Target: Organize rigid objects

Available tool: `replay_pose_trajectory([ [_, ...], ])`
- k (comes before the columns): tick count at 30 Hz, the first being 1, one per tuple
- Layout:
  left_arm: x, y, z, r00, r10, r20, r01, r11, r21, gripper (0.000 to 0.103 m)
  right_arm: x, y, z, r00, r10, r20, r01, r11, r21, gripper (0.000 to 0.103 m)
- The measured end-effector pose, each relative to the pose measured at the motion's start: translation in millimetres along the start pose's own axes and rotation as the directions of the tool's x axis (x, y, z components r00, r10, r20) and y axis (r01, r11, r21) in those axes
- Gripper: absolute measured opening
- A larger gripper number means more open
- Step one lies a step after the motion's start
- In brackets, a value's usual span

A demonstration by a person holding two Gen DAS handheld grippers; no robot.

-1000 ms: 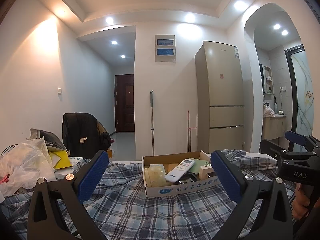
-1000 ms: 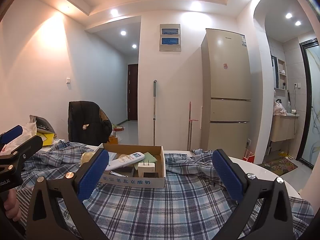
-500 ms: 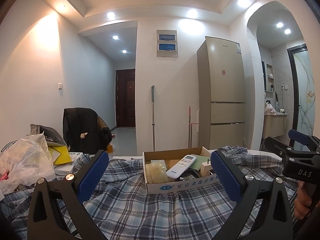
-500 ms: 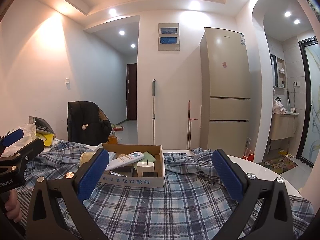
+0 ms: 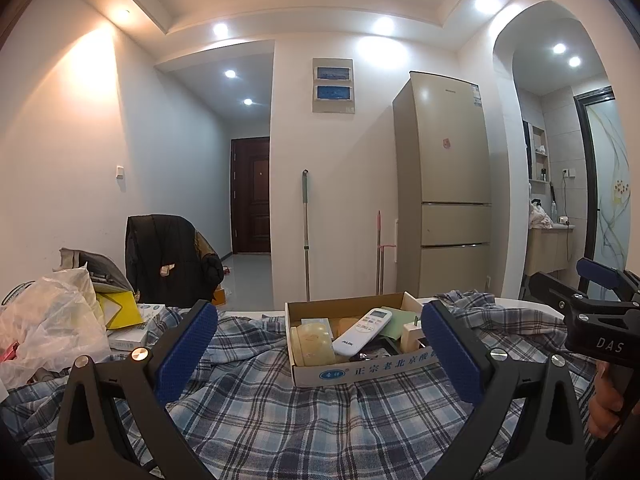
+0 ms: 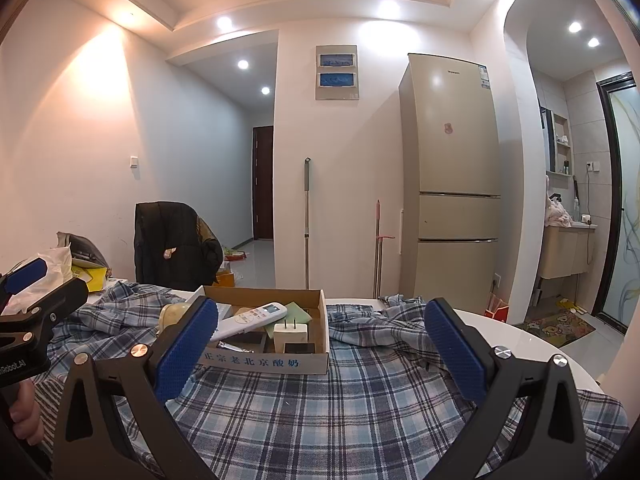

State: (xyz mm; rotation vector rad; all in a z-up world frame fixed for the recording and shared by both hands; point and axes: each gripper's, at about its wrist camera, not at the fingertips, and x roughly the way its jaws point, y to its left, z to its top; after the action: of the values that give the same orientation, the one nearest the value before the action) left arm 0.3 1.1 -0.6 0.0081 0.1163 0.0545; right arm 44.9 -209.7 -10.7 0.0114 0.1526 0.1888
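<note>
A shallow cardboard box [image 5: 352, 372] [image 6: 280, 360] sits on a plaid cloth. Inside lie a white remote control [image 5: 362, 330] [image 6: 250, 318], a white plug adapter [image 6: 291, 336] [image 5: 412, 336], a pale round roll [image 5: 312, 344] and a green card [image 5: 396, 322]. My left gripper [image 5: 318, 360] is open with nothing between its blue pads, just short of the box. My right gripper [image 6: 320, 352] is also open and holds nothing, with the box ahead and to its left. Each gripper shows at the edge of the other's view, held by a hand.
The plaid cloth [image 6: 340, 408] covers a white round table [image 6: 520, 332]. At the left lie a plastic bag [image 5: 48, 320], yellow packaging [image 5: 118, 310] and small boxes. Behind stand a chair with a dark jacket [image 5: 168, 264], a fridge [image 5: 444, 188] and mops against the wall.
Both cameras have tilted slightly upward, so the box sits a little lower in each view. Both grippers stay open and the box contents have not moved.
</note>
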Motion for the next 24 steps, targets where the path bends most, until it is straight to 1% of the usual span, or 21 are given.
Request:
replay_pose_trajectory([
  [4,3.4,2.1,-2.1,1.0,0.004,-0.012,-0.004,1.0,0.007,0.103,-0.2,-0.2,-0.1,1.0,-0.001,0.0,0.001,1.0,0.001,0.103],
  [24,3.3,2.7,-2.6,1.0,0.003,-0.012,-0.003,1.0,0.008,0.103,-0.2,-0.7,0.3,1.0,-0.002,0.001,0.002,1.0,-0.001,0.103],
])
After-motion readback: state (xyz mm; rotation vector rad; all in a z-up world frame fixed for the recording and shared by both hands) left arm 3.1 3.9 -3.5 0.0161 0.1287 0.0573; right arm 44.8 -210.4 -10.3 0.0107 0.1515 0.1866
